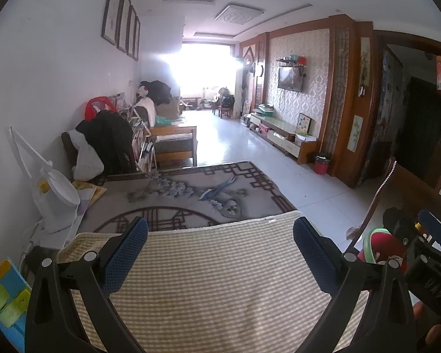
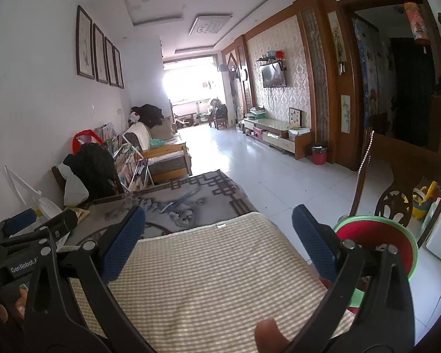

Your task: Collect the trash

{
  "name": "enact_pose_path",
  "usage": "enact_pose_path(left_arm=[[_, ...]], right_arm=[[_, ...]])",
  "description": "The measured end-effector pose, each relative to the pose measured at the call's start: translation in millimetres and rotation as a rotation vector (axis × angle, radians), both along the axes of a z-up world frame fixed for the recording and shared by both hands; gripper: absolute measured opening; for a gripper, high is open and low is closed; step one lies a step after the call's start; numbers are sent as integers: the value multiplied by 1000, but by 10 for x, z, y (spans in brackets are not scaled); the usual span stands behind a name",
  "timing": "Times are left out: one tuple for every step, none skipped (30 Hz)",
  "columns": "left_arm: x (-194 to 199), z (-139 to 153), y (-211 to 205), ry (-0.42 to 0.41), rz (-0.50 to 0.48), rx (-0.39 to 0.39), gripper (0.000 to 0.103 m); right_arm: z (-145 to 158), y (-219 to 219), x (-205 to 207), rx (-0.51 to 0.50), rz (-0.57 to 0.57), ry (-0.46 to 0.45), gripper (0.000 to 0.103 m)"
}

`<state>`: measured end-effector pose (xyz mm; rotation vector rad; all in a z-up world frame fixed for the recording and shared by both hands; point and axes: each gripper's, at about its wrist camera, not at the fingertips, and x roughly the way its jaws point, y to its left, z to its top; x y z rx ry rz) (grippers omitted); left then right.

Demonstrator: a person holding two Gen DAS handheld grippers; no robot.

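Spreading wide across the lower half of both views, the blue mesh-textured fingers [image 1: 126, 254] of each tool are seen parted, with nothing held between them. The left gripper [image 1: 220, 253] and the right gripper [image 2: 219, 242] are both poised above a checked cloth [image 1: 220, 279] of beige and cream woven squares, laid flat over a grey patterned cover [image 1: 191, 197] with bird and blossom motifs and a dark fretwork border. At the lower right of the right wrist view a round bin [image 2: 379, 244] with a red body and a green rim is seen just beside the cloth, partly hidden by the black plastic arm of the tool; whether trash lies inside cannot be told. A second small red bin [image 1: 321, 164] is seen at the right centre of the left wrist view, on the glossy white tiled floor [image 1: 294, 176] near a wooden TV cabinet [image 1: 282, 138]. A white plastic desk lamp [image 1: 54, 197] is seen at the left edge. No loose trash is seen on the cloth.
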<state>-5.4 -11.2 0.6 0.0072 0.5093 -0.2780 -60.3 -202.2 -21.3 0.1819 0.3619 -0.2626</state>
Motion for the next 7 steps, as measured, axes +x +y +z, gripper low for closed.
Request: enact_pose_path(left_arm=[[19,-24,15,15,7,-4,95],[40,-46,22,30,8,-8,95],[62,-87,50,52,15,-10,95],[82,-113,62,65,25,-8,95],[97,-159,92,81,47,-2,95],[103,-209,125,95,69,1,95],[107,-242,148,107,84,2,95]], right_arm=[[-23,-11,43,4,8,12,98],[-79,-38,109,13,26,34,98],[-155,-70,173,22,42,59,98],[-247,-99,261,28,53,90,98],[-321,-135,329,32,61,115,98],[-477,-198,446,32,73,160,98],[-574,-230,536,26,80,192,98]])
